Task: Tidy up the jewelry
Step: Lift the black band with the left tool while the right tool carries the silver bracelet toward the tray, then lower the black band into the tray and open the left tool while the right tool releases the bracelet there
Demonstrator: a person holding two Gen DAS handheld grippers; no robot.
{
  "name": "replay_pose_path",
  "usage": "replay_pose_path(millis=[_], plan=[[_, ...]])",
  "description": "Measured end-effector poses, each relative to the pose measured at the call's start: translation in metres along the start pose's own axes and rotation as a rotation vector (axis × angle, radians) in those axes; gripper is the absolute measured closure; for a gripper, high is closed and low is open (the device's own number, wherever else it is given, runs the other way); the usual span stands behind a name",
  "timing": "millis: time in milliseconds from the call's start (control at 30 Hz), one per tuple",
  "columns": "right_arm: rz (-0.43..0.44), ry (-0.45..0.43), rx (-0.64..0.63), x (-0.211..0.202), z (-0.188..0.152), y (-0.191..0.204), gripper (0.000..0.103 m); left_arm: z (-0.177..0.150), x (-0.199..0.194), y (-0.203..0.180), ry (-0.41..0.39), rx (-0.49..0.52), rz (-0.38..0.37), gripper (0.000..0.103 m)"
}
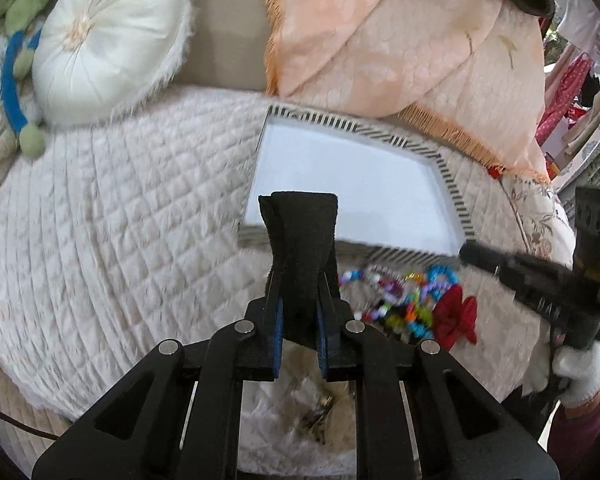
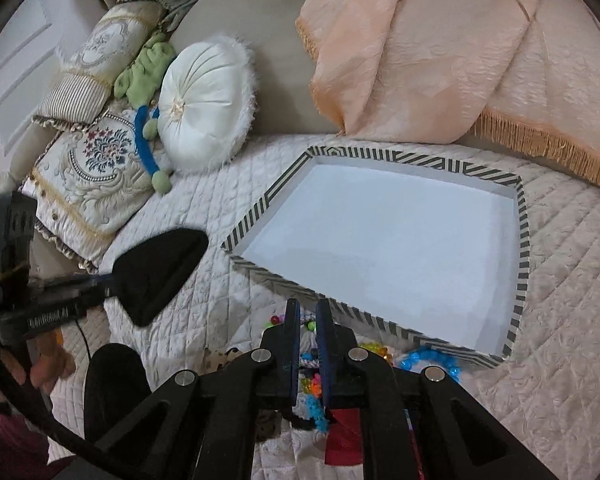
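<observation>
Jewelry [image 2: 428, 360] lies half hidden behind the right tongs [image 2: 308, 312].

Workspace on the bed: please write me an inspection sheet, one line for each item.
Surface: white quilted bedcover.
Job's things: striped tray, empty, white inside; heap of coloured bead jewelry and a red bow in front of the tray.
Clutter: round white cushion, embroidered pillow, green soft toy, peach fringed cloth.
Grippers: left gripper shut on a black fabric piece; right gripper shut, what it holds cannot be told.
Cables: black cable beside the left gripper.
Surroundings: clothes hanging at the right edge.
</observation>
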State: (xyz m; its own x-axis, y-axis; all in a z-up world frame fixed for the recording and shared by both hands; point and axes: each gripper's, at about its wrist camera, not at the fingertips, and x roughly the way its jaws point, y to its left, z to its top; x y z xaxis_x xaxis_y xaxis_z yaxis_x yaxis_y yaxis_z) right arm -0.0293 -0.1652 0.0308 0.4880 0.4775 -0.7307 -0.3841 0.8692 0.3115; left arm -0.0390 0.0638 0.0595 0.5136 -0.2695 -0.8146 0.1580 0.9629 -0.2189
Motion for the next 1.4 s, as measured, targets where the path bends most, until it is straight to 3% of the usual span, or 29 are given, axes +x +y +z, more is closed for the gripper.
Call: replay_pose_path(millis=[167, 367, 433, 500, 633, 700, 767, 1067, 1200, 1400], plan=[[0.034, 0.066, -0.057, 0.024, -0.013, 0.016, 0.094, 0.007, 0.007, -0.005, 0.002, 0.002, -0.002, 0.091], [-0.001, 0.177, -0.078, 0.073, -0.017, 0.02, 0.079, 0.003, 0.012, 0.006, 0.022, -0.023, -0.001, 0.091], [-0.016, 0.204, -0.08, 0.085, -0.016, 0.019, 0.068, 0.002, 0.011, 0.01, 0.023, -0.031, 0.0, 0.091], [-0.033, 0.217, -0.09, 0.091, -0.015, 0.017, 0.067, 0.002, 0.01, 0.013, 0.022, -0.034, 0.0, 0.091], [-0.073, 0.239, -0.095, 0.102, -0.015, 0.012, 0.07, 0.002, 0.012, 0.012, 0.028, -0.028, -0.003, 0.091], [-0.085, 0.247, -0.107, 0.107, -0.017, 0.011, 0.089, 0.003, 0.015, 0.012, 0.032, -0.031, -0.008, 0.091], [-0.078, 0.222, -0.094, 0.102, -0.018, 0.008, 0.096, 0.003, 0.017, 0.01, 0.036, -0.033, -0.011, 0.091], [-0.019, 0.044, -0.038, 0.019, -0.001, -0.005, 0.096, 0.016, 0.015, -0.002, 0.014, -0.017, -0.022, 0.091], [-0.073, -0.017, -0.021, -0.01, 0.012, -0.022, 0.096, 0.031, 0.018, -0.014, -0.006, -0.003, -0.03, 0.091], [-0.159, 0.019, 0.008, 0.01, 0.026, -0.053, 0.096, 0.057, 0.049, -0.024, -0.005, 0.003, -0.008, 0.091]])
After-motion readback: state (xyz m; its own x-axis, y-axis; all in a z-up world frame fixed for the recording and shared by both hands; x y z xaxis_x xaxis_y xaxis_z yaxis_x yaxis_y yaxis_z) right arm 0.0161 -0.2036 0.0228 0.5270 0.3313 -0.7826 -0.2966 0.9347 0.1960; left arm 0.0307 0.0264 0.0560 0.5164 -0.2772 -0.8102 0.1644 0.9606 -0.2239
